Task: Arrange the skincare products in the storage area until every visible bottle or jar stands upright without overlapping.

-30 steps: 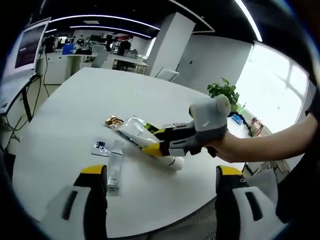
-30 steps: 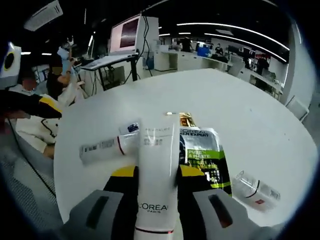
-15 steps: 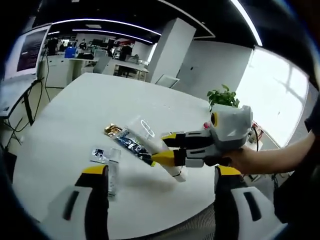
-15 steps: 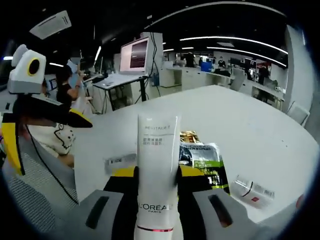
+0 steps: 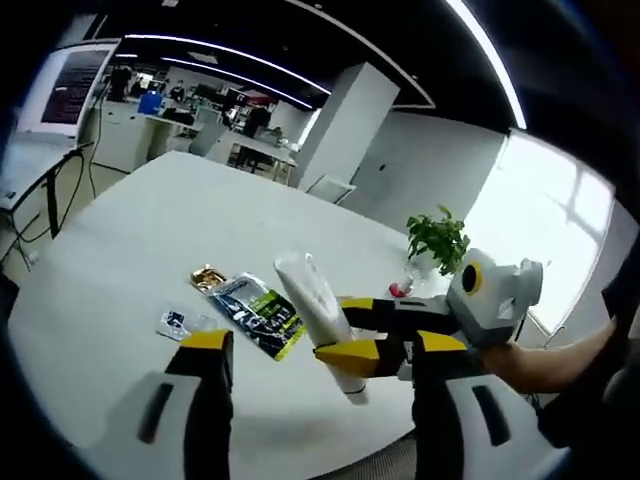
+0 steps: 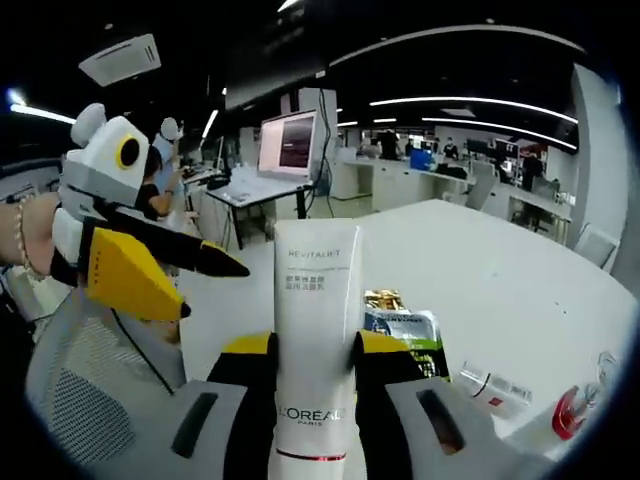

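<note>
A white L'Oreal tube stands lengthwise between the clenched jaws of the right tool, its crimped end pointing away from the tool, raised above the white worktop. A green-and-black sachet lies flat below. The left tool hangs released.
</note>
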Motion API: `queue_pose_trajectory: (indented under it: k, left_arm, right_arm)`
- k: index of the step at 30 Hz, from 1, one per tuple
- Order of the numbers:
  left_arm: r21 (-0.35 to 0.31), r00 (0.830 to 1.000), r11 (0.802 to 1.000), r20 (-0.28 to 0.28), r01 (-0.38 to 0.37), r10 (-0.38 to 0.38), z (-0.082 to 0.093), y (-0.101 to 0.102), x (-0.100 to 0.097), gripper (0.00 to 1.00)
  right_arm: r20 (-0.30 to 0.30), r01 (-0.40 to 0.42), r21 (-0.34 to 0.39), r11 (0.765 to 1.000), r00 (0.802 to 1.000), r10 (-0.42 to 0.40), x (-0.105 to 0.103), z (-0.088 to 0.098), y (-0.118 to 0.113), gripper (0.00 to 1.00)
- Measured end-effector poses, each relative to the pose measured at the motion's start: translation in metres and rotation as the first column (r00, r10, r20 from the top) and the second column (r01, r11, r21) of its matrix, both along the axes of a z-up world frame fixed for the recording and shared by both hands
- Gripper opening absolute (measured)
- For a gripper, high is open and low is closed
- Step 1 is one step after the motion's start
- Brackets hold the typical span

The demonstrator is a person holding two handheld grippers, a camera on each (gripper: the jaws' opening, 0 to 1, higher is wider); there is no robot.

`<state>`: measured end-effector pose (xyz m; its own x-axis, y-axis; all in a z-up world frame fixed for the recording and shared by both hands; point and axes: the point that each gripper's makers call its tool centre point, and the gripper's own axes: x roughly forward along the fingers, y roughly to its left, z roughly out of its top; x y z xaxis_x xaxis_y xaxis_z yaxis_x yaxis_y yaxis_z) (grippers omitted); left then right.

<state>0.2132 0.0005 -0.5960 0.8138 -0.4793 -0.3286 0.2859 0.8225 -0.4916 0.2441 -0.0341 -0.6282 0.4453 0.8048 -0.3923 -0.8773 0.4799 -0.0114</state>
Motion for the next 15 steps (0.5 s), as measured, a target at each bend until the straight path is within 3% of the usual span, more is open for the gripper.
queue_pose_trajectory:
  k: [4,15]
  left_arm:
    - [-0.026,1.0,1.0,0.006,0.006,-0.006,0.004,-0.005,0.004,0.58]
    - [-0.072,0.999,0.997,0.038,0.03,-0.027,0.016,-0.014,0.01,0.4]
  right_arm:
    - [0.026,-0.016,0.004,1.0,1.0,0.015,-0.013,0.013,-0.004,0.29]
    - [0.038,-0.045,0.037,0.998,0.998,0.044,-0.03,0.023,-0.001,0.29]
